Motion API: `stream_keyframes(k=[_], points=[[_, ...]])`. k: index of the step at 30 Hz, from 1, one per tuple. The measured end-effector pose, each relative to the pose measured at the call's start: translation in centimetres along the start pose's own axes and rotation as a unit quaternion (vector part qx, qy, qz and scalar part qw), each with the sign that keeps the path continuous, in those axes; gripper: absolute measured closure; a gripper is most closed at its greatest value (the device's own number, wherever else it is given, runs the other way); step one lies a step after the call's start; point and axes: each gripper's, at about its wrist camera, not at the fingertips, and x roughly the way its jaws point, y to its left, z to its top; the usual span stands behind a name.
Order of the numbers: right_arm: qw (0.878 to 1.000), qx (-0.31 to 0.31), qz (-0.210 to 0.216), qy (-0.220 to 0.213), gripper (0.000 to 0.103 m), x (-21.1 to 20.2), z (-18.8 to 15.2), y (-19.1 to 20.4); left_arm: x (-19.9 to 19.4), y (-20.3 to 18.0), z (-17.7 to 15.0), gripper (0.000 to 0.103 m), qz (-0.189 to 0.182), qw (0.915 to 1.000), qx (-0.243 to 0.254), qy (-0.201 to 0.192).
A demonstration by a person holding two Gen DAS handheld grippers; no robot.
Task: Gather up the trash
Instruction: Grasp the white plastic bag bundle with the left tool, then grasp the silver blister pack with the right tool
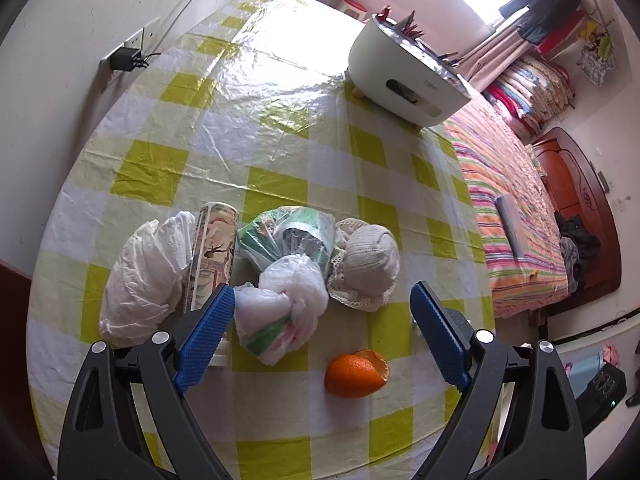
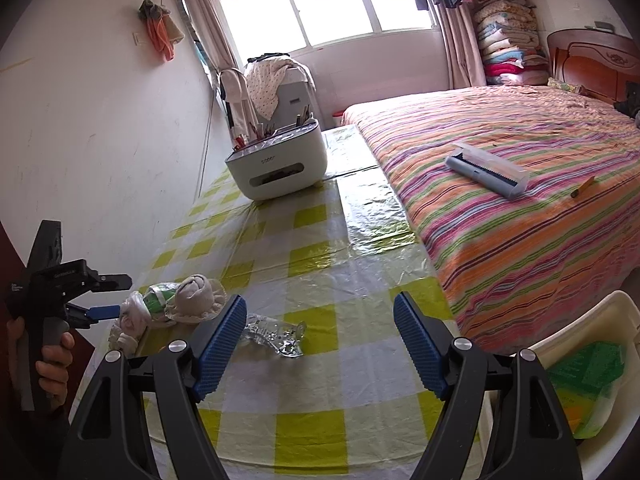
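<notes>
A heap of trash lies on the checked tablecloth: a crumpled white sheet, a printed paper tube, a green-and-white plastic bag, a knotted white bag and a piece of orange peel. My left gripper hovers open over the knotted bag, which sits by its left finger. A rolled grey sock on a lace doily lies beside the bags. My right gripper is open above a crumpled clear wrapper. The left gripper shows at the left of the right wrist view, held by a hand.
A white desk organiser stands at the table's far end. A striped bed runs along the table's right side, with a grey lint brush on it. A cream bin holding green packaging sits at the lower right. A wall borders the left.
</notes>
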Motion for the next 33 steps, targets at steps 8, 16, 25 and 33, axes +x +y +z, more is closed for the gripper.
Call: stream_keyframes(k=[8,16,25,33], points=[[0.998,-0.046,0.019,0.045,0.029,4.2,0.7,1.6,2.2,0.7,-0.2,0.06,-0.023,0.9982,-0.033,0.045],[0.973,-0.165,0.078,0.139,0.029,9.2,-0.4,4.4,3.0,0.8,-0.9,0.065,-0.037,0.9966,-0.043,0.059],[0.945,-0.251,0.09,0.189,0.03,12.3,-2.1,5.8,2.6,1.3,-1.5,0.067,-0.039,0.9959,-0.054,0.061],[0.943,-0.262,0.076,0.19,0.067,12.0,-3.2,6.9,1.8,0.9,-2.0,0.07,-0.032,0.9975,-0.041,0.048]])
